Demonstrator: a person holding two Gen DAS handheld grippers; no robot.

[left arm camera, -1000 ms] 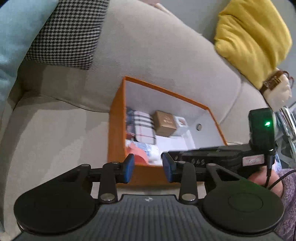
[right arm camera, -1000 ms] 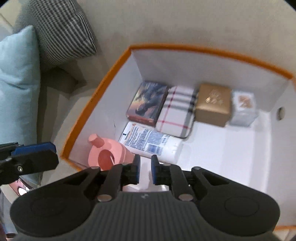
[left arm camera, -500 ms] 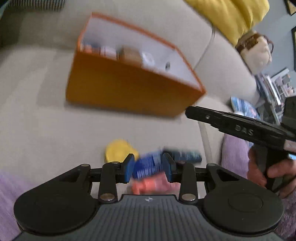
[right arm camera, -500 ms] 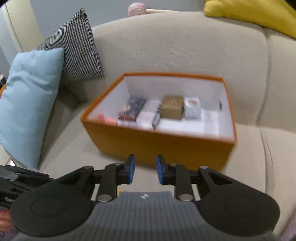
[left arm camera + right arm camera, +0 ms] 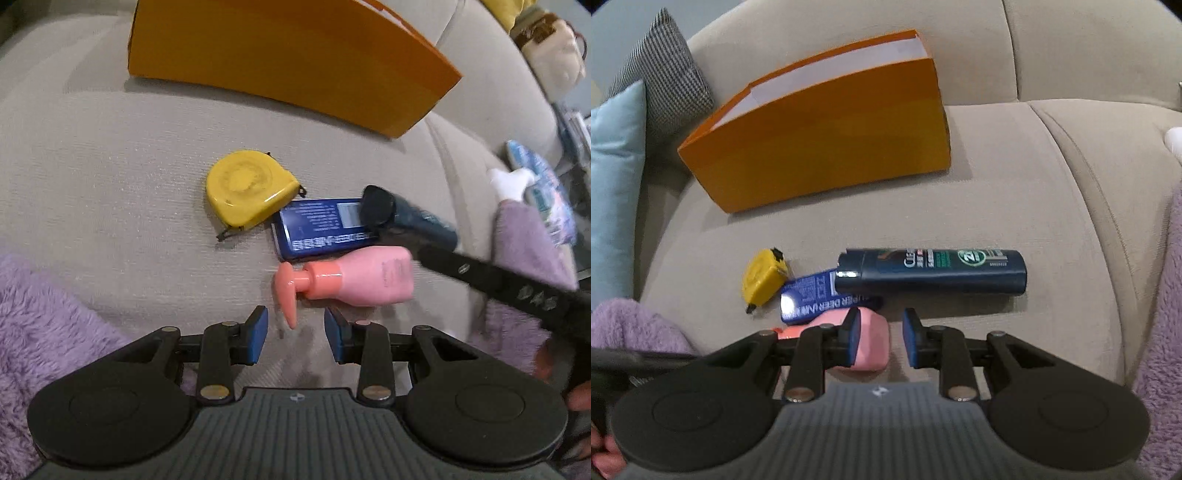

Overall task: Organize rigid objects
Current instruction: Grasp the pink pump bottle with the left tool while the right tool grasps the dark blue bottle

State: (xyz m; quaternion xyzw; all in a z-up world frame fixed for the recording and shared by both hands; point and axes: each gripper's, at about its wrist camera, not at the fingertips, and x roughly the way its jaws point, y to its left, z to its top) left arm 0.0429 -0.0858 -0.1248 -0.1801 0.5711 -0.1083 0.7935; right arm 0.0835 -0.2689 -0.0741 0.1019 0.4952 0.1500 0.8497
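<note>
On the beige sofa seat lie a yellow tape measure (image 5: 249, 192) (image 5: 762, 278), a blue flat pack (image 5: 321, 229) (image 5: 812, 299), a pink pump bottle (image 5: 354, 280) (image 5: 870, 341) and a dark blue shampoo bottle (image 5: 931, 275) (image 5: 406, 218). The orange box (image 5: 288, 59) (image 5: 827, 147) stands behind them. My left gripper (image 5: 295, 334) is open and empty, just short of the pink bottle's pump. My right gripper (image 5: 880, 338) is open and empty, low over the pink bottle, in front of the shampoo bottle.
A light blue cushion (image 5: 613, 184) and a checked cushion (image 5: 661, 81) lean at the left. Purple fleece (image 5: 44, 310) (image 5: 1160, 314) lies at the near left and right. The right gripper's body (image 5: 509, 291) crosses the left wrist view.
Both grippers have pulled back out of the orange box and dropped low over the seat. The loose objects have come into view. The right jaws have widened.
</note>
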